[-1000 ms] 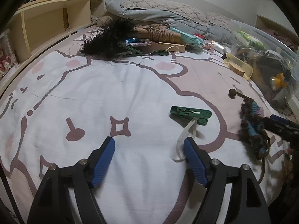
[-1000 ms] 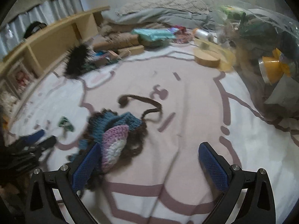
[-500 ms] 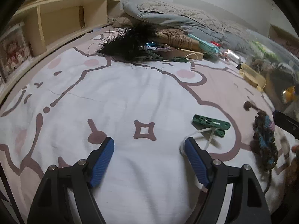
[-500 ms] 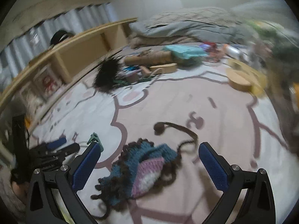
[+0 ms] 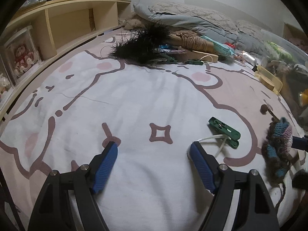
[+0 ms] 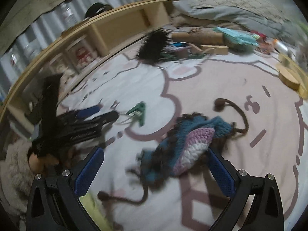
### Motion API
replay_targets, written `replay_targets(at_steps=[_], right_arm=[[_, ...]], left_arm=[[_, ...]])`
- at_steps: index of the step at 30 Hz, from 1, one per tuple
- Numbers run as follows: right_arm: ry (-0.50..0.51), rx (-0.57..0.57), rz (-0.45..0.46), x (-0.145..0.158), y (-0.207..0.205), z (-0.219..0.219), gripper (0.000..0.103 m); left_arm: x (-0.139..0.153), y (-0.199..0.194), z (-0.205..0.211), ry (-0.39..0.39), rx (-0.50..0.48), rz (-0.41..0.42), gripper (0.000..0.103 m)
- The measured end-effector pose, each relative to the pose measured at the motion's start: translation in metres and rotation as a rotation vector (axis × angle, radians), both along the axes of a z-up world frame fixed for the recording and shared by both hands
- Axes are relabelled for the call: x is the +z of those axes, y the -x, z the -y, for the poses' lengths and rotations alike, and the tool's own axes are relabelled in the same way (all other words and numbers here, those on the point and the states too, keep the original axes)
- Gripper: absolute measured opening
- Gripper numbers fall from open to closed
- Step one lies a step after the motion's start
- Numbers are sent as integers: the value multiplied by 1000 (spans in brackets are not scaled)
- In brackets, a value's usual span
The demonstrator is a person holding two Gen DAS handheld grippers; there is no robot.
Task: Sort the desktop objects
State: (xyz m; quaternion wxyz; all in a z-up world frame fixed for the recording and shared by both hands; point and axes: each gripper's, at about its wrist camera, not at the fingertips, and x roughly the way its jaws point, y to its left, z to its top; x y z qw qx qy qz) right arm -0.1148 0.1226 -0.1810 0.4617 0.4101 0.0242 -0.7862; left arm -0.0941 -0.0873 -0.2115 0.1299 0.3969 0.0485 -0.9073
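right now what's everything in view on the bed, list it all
crochet pouch: one, blue, purple and brown, between the right gripper's open fingers
clothes peg: one, green, near bed, beside the white loop
white loop: one, by the left gripper's right finger
feather duster: one, black, far side
more pegs: at least two, green, by the duster
wooden block: one, tan, far clutter
quilt: grey, bed head
shelf: wooden, left
left gripper: open, empty
right gripper: open

right wrist view is smeared; the blue-and-purple crocheted yarn pouch (image 6: 184,146) is blurry, and its brown cord runs off-frame in the left view.
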Motion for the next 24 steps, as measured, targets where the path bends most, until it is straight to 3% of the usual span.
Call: replay_targets(at_steps=[5, 14, 19, 24], right_arm=[[39, -79, -8, 9, 2, -16, 103], [153, -344, 72, 10, 36, -56, 103], [178, -385, 119, 5, 47, -64, 103], [262, -353, 150, 7, 51, -67, 103]], left_arm=[[4, -10, -7, -65, -71, 0, 92], [20, -14, -30, -102, -228, -72, 92], [26, 9, -34, -77, -344, -84, 92], [24, 34, -31, -183, -452, -80, 92]])
